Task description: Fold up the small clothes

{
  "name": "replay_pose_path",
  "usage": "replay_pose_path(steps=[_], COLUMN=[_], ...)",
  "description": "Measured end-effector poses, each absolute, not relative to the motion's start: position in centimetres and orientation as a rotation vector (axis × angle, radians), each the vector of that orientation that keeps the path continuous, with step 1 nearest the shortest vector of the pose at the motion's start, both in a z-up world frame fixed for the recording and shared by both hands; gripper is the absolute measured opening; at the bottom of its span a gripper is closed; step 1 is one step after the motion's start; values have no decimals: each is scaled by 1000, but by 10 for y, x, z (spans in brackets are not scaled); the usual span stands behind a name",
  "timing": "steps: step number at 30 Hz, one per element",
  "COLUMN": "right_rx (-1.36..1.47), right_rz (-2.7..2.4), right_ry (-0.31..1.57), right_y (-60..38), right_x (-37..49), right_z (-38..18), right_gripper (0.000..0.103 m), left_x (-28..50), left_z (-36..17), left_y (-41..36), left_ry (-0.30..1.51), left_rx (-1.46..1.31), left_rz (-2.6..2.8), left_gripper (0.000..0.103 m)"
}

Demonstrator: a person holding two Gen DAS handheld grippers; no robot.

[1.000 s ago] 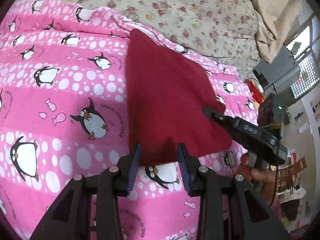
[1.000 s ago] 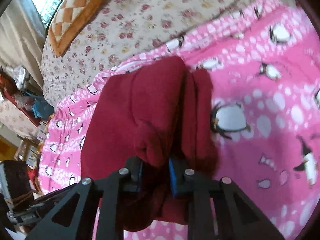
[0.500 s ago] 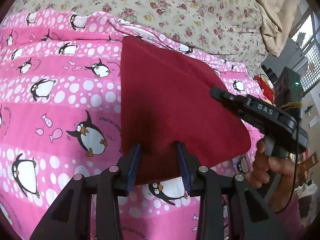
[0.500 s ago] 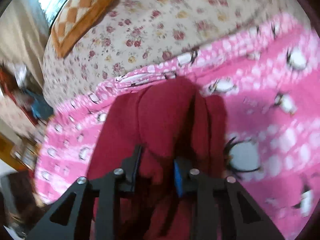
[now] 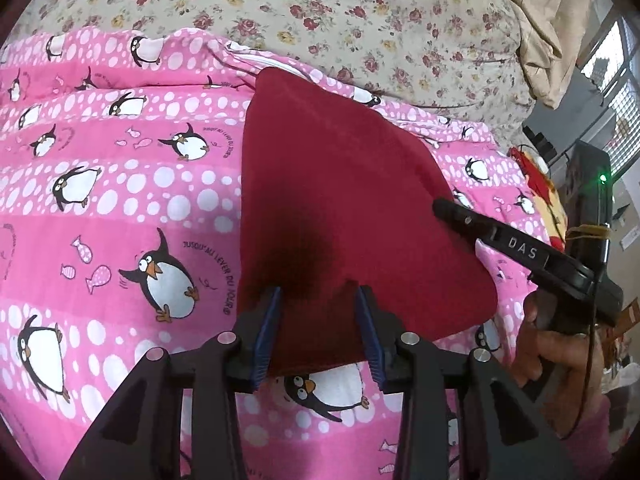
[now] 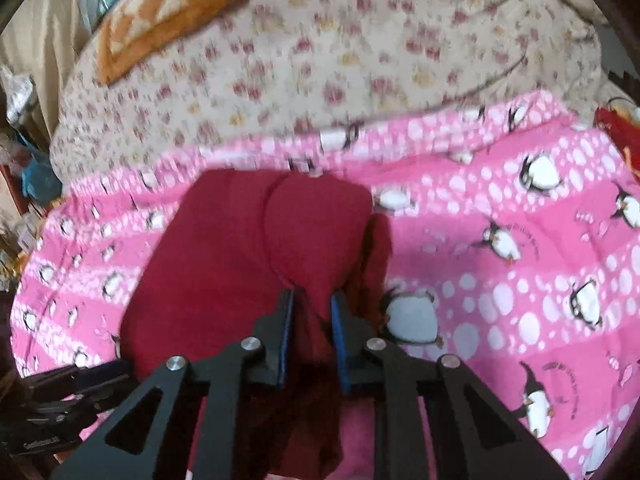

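A dark red cloth (image 5: pixel 340 200) lies on a pink penguin-print sheet (image 5: pixel 120 200), one edge lifted. My left gripper (image 5: pixel 318 304) is open, its jaws standing over the cloth's near edge without pinching it. My right gripper (image 6: pixel 312 304) is shut on a bunched fold of the red cloth (image 6: pixel 256 256) and holds that edge raised above the flat part. The right gripper's body also shows in the left wrist view (image 5: pixel 520 252), at the cloth's right side, with the hand under it.
A floral bedspread (image 5: pixel 340 12) covers the bed beyond the pink sheet (image 6: pixel 520 240). An orange checked cushion (image 6: pixel 168 4) lies at the far left. A red and yellow item (image 5: pixel 540 188) and a dark box (image 5: pixel 588 188) stand off the bed's right side.
The right gripper has carried its pinched fold of red cloth up and across, and the view has swung right. The left gripper has moved forward over the cloth's near edge, still open.
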State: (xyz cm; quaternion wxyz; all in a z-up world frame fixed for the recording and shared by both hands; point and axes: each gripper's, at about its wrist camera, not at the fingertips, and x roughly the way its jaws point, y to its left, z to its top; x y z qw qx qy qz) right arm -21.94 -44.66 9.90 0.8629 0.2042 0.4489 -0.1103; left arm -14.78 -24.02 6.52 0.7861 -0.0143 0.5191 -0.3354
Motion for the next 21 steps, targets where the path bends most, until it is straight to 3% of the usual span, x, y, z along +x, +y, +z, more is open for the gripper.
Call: replay_pose_path(steps=[4, 12, 16, 21], right_rx=[470, 380, 299, 428], right_rz=[-266, -187, -300, -257], right_ry=[902, 833, 953, 919], right_y=[-445, -405, -408, -428], right_x=[-234, -252, -243, -257], right_z=[113, 143, 107, 89], right_gripper=[42, 42, 33, 34], left_x=[-151, -153, -151, -129], left_z=[65, 65, 66, 71], left_y=[-244, -245, -241, -227], left_ry=[1103, 1093, 1102, 1109], left_rx=[14, 27, -5, -118], left_rz=[-709, -702, -723, -769], left_gripper=[20, 22, 22, 27])
